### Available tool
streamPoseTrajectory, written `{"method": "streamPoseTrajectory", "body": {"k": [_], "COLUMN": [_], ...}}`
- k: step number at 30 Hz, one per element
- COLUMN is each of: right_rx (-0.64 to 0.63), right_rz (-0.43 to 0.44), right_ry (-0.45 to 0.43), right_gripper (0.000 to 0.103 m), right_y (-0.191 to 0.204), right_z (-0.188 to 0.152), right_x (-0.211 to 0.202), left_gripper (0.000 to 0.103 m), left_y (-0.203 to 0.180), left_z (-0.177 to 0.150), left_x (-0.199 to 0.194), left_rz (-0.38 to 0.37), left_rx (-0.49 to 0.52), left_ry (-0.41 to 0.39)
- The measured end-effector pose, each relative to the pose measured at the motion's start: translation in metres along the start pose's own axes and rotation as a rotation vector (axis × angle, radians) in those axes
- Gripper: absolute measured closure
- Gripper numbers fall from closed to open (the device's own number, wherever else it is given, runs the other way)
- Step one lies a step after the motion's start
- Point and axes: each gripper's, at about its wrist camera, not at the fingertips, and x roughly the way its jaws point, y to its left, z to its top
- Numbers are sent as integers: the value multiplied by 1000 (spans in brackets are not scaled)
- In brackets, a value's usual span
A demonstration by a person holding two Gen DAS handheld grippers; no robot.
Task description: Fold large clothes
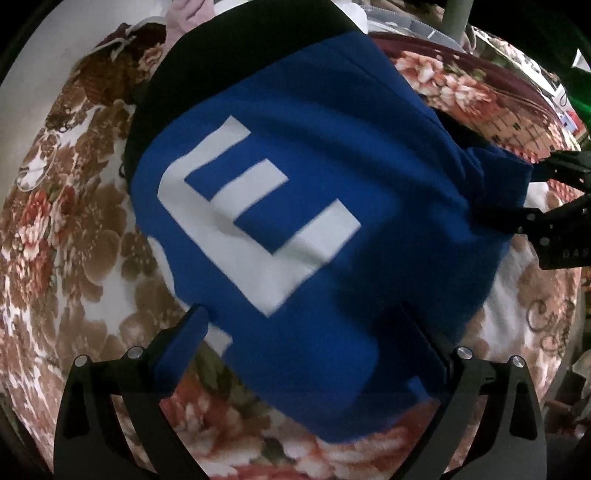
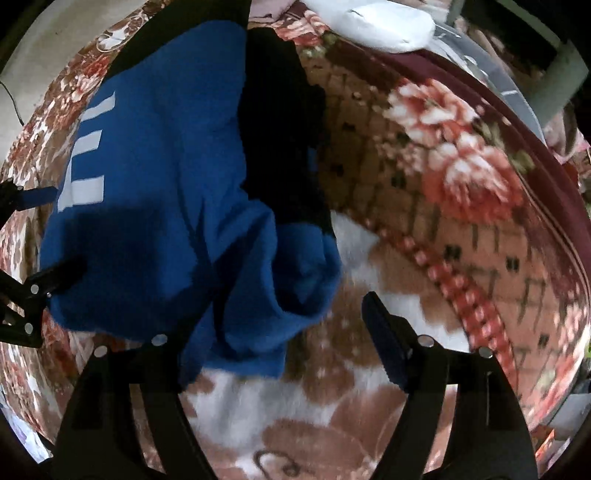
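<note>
A blue garment (image 1: 295, 206) with a large white block print (image 1: 255, 218) and black parts (image 1: 236, 44) lies folded on a floral blanket (image 1: 74, 229). My left gripper (image 1: 306, 325) is open, its fingers spread on either side of the garment's near edge; the cloth drapes over the gap. In the right wrist view the garment (image 2: 159, 206) lies left, with a bunched blue fold (image 2: 288, 280) between the fingers. My right gripper (image 2: 273, 317) is open; the left finger is partly hidden under cloth. It shows in the left view (image 1: 532, 195) at the garment's right edge.
The floral blanket (image 2: 424, 221) covers the whole surface, with a dark red border (image 2: 517, 147) at the right. A white pillow or cloth (image 2: 380, 22) lies at the far edge. Pink fabric (image 1: 188, 14) lies beyond the garment. The left gripper shows at the left edge of the right view (image 2: 26, 258).
</note>
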Motion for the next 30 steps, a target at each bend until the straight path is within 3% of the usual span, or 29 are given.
{"method": "streamPoseTrajectory", "body": {"k": [3,6,12,15,18,22,24,27,30], "right_rx": [37,39,12,26,60,113,152,177,137], "right_rz": [-2,4,6,2,-29,-80,-58,-5,37], "right_ry": [-20,-82,-236,-283,-333,-358,-367,-344,-342], "right_gripper": [27,9,6,5,5,5,5,5,5], "right_y": [5,20,55,70,93,109,110,105,97], "right_z": [-6,-4,-7,-8,-28,-56,-68,-81,-84], "right_x": [-29,-75,-164,-194,-229,-263,-272,-276,-280], "left_gripper": [6,6,6,6,6,6,5,5,5], "left_y": [9,13,14,13,13,4,-4,-15,-17], "left_z": [-2,-7,-21,-33,-49,-72,-81,-91,-96], "left_x": [-34,-86,-173,-203,-233,-267,-282,-299,-311], "left_rz": [-17,13,38,33,12,36,57,166,130], "left_rx": [-71,-114,-155,-163,-179,-175,-160,-170,-252], "left_ry": [-14,-94,-215,-239,-274,-323,-350,-384,-423]}}
